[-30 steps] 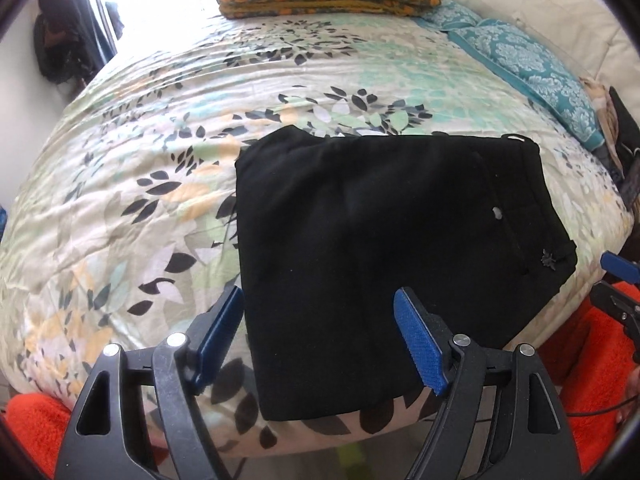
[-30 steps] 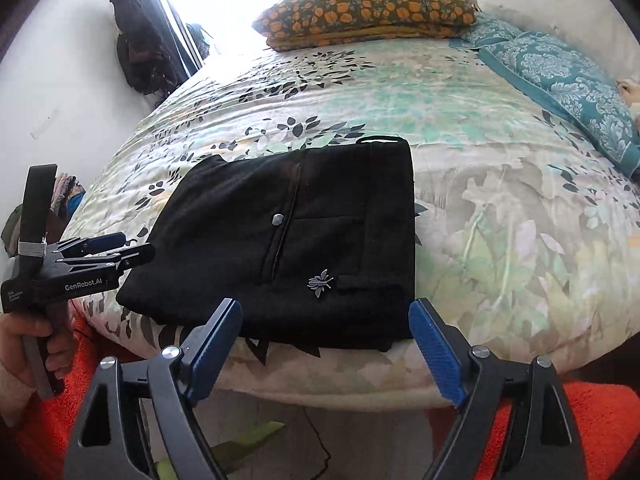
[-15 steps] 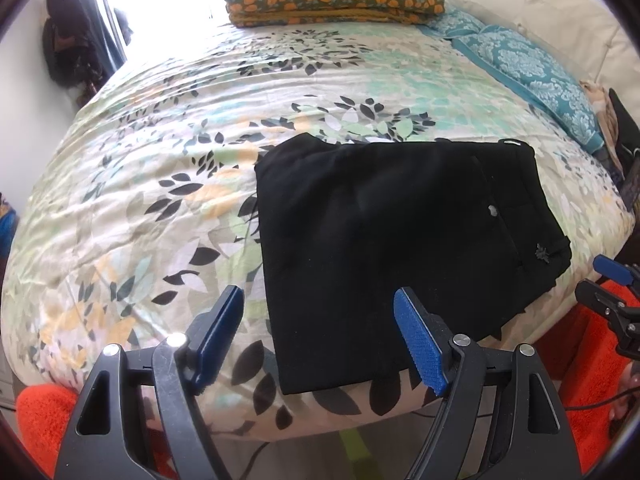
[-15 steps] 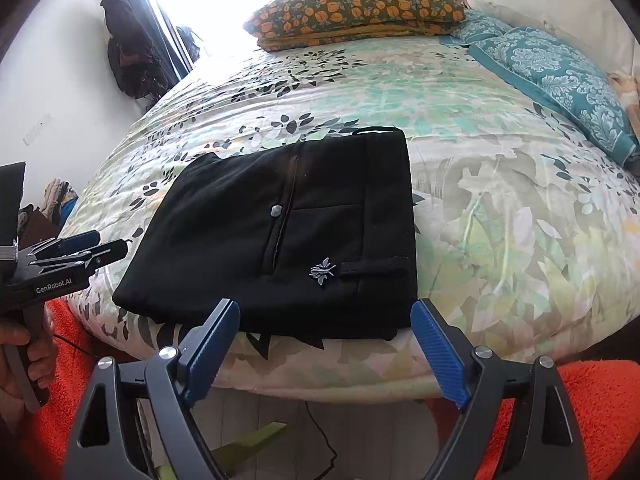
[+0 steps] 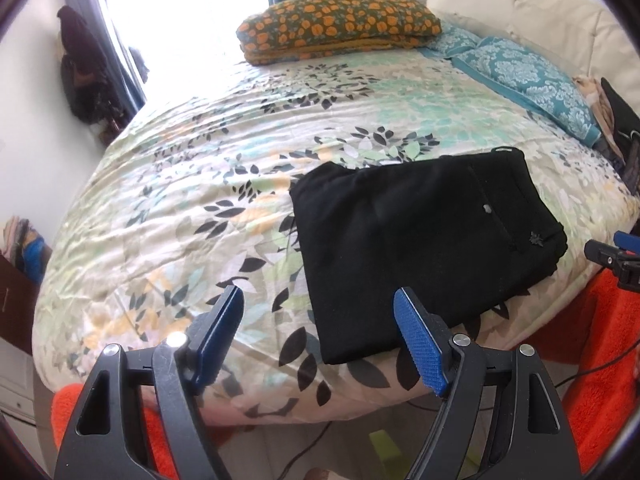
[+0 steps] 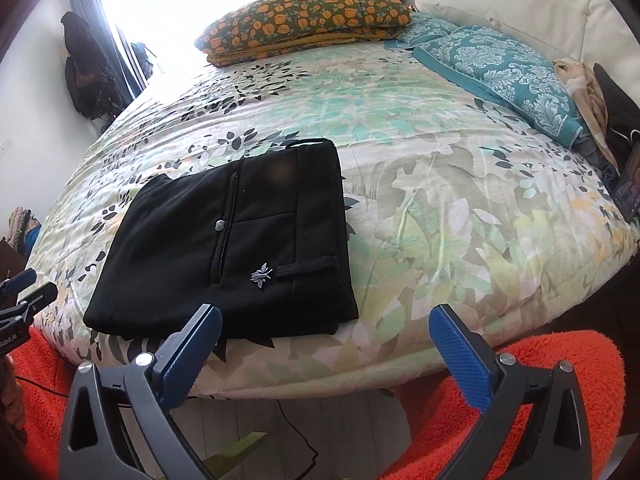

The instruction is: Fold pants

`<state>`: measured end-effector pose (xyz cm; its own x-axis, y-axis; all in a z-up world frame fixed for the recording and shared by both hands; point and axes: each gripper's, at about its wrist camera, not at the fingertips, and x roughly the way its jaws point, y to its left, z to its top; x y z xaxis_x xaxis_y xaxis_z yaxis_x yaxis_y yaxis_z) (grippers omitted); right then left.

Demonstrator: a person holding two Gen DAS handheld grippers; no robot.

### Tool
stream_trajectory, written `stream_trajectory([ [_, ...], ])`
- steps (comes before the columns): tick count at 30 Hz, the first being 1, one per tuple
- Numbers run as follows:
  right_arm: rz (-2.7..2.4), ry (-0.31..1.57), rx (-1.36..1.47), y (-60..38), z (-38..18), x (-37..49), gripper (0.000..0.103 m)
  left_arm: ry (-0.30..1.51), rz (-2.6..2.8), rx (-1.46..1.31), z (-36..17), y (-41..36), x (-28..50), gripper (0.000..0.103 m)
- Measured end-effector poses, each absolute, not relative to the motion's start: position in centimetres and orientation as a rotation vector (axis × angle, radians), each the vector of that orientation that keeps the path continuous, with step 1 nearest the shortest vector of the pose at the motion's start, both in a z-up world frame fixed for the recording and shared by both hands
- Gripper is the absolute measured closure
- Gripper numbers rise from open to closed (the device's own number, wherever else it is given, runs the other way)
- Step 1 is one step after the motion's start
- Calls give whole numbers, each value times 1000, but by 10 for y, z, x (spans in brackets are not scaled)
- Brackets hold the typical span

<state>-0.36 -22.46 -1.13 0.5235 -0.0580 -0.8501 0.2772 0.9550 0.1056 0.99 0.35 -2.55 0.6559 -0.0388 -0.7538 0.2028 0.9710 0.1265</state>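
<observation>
Black pants [image 5: 416, 248] [image 6: 236, 256] lie folded into a flat rectangle near the front edge of the bed [image 5: 192, 184] [image 6: 460, 208], with a small metal bee pin and a button on top. My left gripper [image 5: 320, 336] hangs open above the bed's front edge, just off the pants' near left corner, with nothing between its fingers. My right gripper [image 6: 328, 344] hovers in front of the pants' near right corner; its jaws are opening wide and nothing is between them. Each gripper shows at the edge of the other's view.
An orange-flowered pillow [image 5: 340, 28] [image 6: 304, 16] and teal patterned pillows [image 5: 524, 80] [image 6: 504, 76] lie at the far end by a cream headboard [image 6: 520, 4]. An orange fluffy rug [image 6: 460, 412] and cables cover the floor below. Dark bags [image 5: 80, 76] hang on the left wall.
Both views have drawn back and tilted up, so the pants sit farther off and more of the bed shows. The right gripper's jaws have spread wider. The pants have not moved.
</observation>
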Motion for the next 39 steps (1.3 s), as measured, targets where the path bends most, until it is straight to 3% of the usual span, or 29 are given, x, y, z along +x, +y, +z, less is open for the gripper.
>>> stream_trajectory([
  [7,-231,1009,249,-221,4,-13,0,829,-84,227,1,2,5,23],
  [19,-235,1021,195,-204,2,-16,0,953,18,207,-18,11,11,23],
  [23,-126,999,313,-220,2,-3,0,977,-55,201,-25,13,27,22],
  [26,42,983,528,-265,-17,28,0,1094,-168,120,-59,27,69,22],
  [30,177,1109,773,-312,-75,70,0,1209,-302,-48,-100,48,109,22],
  [39,410,1219,875,-295,-131,108,0,1320,-433,-274,-147,49,143,21],
])
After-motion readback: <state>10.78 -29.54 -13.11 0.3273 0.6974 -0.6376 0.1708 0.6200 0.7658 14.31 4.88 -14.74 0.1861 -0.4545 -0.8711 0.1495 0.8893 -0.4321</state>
